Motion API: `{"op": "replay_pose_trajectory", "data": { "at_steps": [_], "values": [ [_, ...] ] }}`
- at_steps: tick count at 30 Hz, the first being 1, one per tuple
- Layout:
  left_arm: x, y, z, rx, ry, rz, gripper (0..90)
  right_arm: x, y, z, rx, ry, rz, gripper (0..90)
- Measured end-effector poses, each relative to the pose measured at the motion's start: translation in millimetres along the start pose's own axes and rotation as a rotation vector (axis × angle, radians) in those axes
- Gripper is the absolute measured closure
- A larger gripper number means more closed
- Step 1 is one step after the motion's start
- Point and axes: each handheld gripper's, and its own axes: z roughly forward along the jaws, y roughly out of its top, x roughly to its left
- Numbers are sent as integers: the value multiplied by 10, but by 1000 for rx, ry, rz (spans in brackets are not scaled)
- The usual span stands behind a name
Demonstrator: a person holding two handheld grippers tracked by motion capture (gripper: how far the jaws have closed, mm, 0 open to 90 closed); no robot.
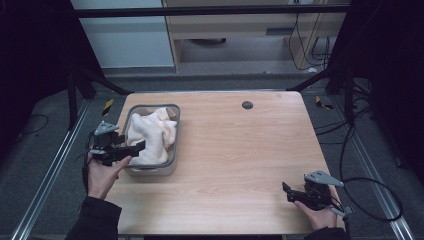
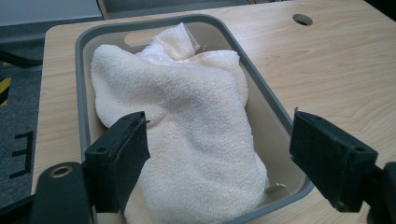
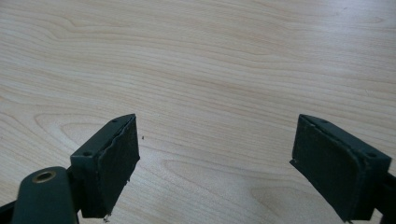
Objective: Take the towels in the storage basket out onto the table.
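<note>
A light wooden table [image 1: 235,165] is seen bearing a grey bin [image 1: 176,131] at its left, in which a cream towel [image 2: 187,116] is heaped. The left gripper [image 1: 135,148] is held over the bin, jaws spread; the right gripper [image 1: 287,192], jaws spread, is held over bare wood. No writing can be read

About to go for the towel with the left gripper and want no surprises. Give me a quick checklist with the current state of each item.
1. Left gripper open: ok, its jaws stand wide apart.
2. Left gripper lined up on the towel: ok, the near end of the towel lies between the jaws.
3. Jaws touching the towel: cannot tell; the left jaw overlaps the cloth in the left gripper view.
4. Towel inside the grey bin: ok, bunched up, reaching above the rim.
5. Right gripper out of the way: ok, open, low over bare table near the right front corner.
</note>
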Motion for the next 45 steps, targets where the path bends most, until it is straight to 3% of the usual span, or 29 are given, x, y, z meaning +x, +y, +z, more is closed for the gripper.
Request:
{"op": "replay_pose_trajectory", "data": {
  "at_steps": [7, 23, 45],
  "values": [
    [-6, 107, 125, 60, 10, 22, 180, -4, 0, 4, 3, 4, 0, 144],
    [-96, 279, 438, 141, 28, 60, 156, 0, -2, 6, 14, 16, 15, 139],
    [-126, 256, 797, 260, 74, 83, 80, -5, -8, 33, 33, 27, 11, 121]
  ]
}}
